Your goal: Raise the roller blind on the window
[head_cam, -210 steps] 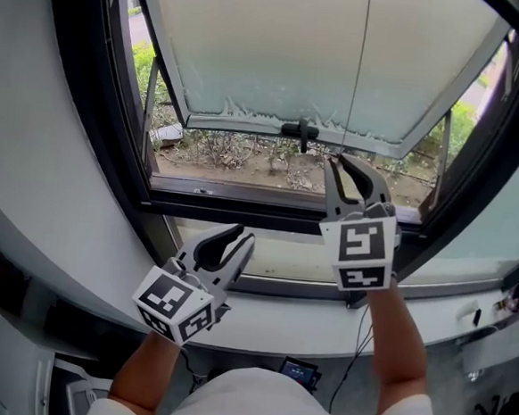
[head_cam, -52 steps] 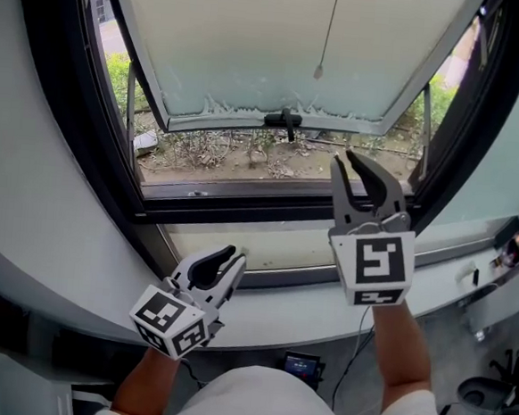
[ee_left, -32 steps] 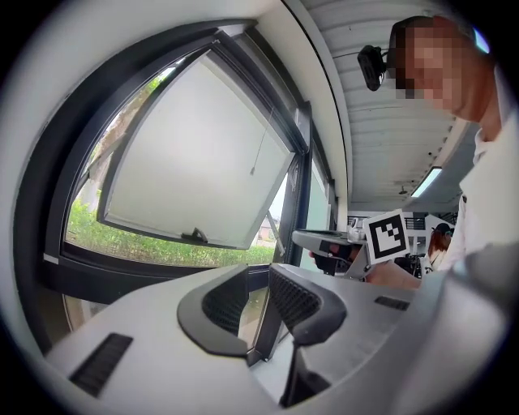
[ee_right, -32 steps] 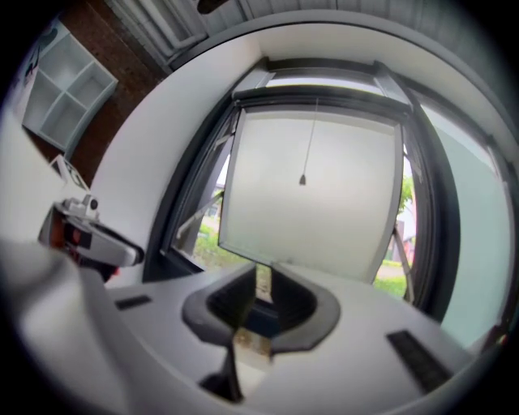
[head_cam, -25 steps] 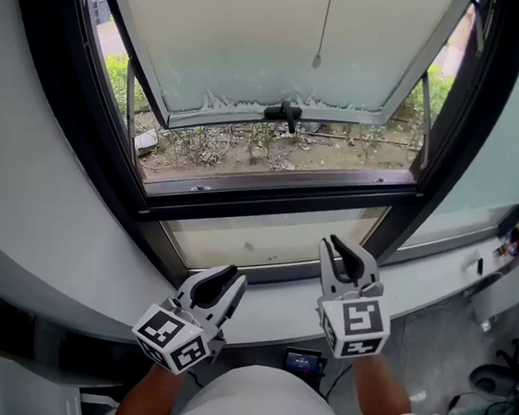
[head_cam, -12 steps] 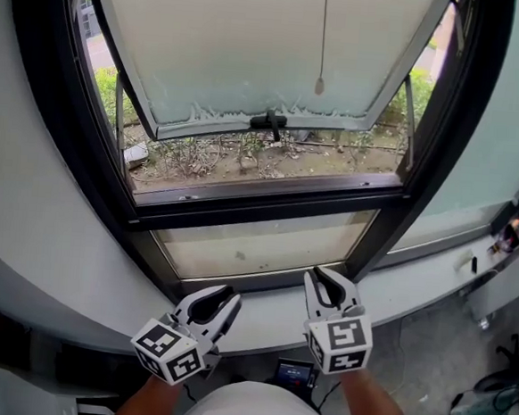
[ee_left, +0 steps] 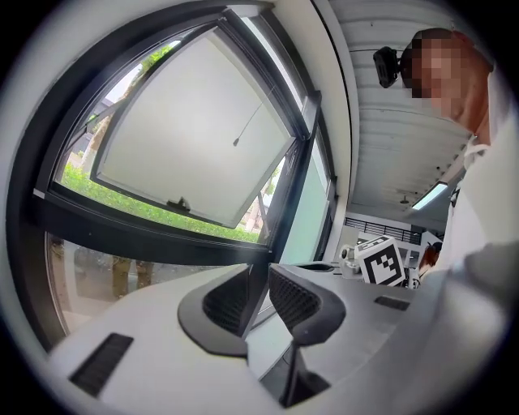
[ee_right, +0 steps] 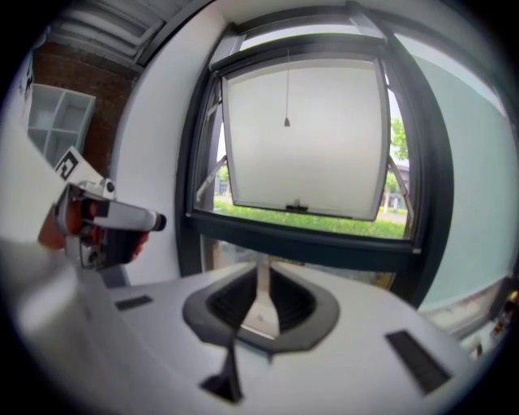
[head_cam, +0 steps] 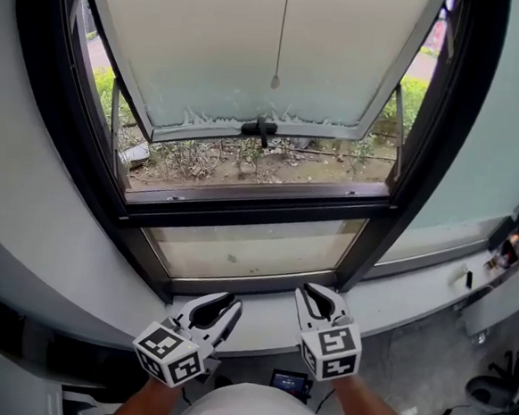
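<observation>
- My left gripper (head_cam: 223, 303), at lower centre, has its jaws apart with nothing between them.
- My right gripper (head_cam: 314, 292), just beside it, is likewise parted and empty.
- The blind's pull cord (head_cam: 282, 34) hangs at top centre before the window (head_cam: 209, 55), well above both.

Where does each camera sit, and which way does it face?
Head view: person's head, steeply down at the window; left gripper, right gripper, forearms show.
Left gripper view: on that gripper, obliquely at the window; its jaws, a sleeve show.
Right gripper view: on that gripper, squarely at the window; its jaws show.
All share the pull cord.
</observation>
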### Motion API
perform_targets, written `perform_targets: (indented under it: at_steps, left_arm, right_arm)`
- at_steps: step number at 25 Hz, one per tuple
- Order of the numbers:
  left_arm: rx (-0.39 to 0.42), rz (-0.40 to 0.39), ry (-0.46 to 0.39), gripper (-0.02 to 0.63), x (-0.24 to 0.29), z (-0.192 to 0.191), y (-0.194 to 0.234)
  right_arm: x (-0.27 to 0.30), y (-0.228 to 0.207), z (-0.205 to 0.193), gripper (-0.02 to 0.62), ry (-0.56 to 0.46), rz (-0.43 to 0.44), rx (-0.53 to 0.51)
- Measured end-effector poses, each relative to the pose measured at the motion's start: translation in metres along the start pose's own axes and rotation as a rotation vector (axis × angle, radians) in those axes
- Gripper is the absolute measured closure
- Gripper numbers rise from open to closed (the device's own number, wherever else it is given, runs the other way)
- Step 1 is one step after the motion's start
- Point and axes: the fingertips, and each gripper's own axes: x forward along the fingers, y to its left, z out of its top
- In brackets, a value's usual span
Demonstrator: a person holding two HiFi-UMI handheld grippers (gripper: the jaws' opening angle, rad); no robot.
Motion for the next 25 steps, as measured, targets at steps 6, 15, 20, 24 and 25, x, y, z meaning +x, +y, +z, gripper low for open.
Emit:
perform_targets:
  at_steps: [6,15,20,24,25]
  left_arm:
    - [-0.015,0.044,0.009,0.512,0.018,-0.014,-0.034]
    - [-0.052,0.105,0.011,0.512,0.019,-0.045,-0.081]
    - [-0.072,0.139,-0.008,0.512,0.013,-0.056,-0.100]
    - [-0.082,0.158,-0.017,0.512,0.003,-0.061,-0.106]
    - [-0.084,0.161,-0.016,0.512,0.000,-0.063,-0.107]
  right_arm:
    - [-0.024,-0.027,-0.024,0.535,0.040,0.043,0.000]
    - [-0.062,-0.042,-0.051,0.538,0.055,0.115,0.001]
    - [-0.079,-0.037,-0.057,0.538,0.041,0.164,-0.014]
    - [-0.086,-0.031,-0.065,0.538,0.044,0.183,-0.002]
    - [-0.088,-0.029,-0.068,0.538,0.048,0.184,0.002]
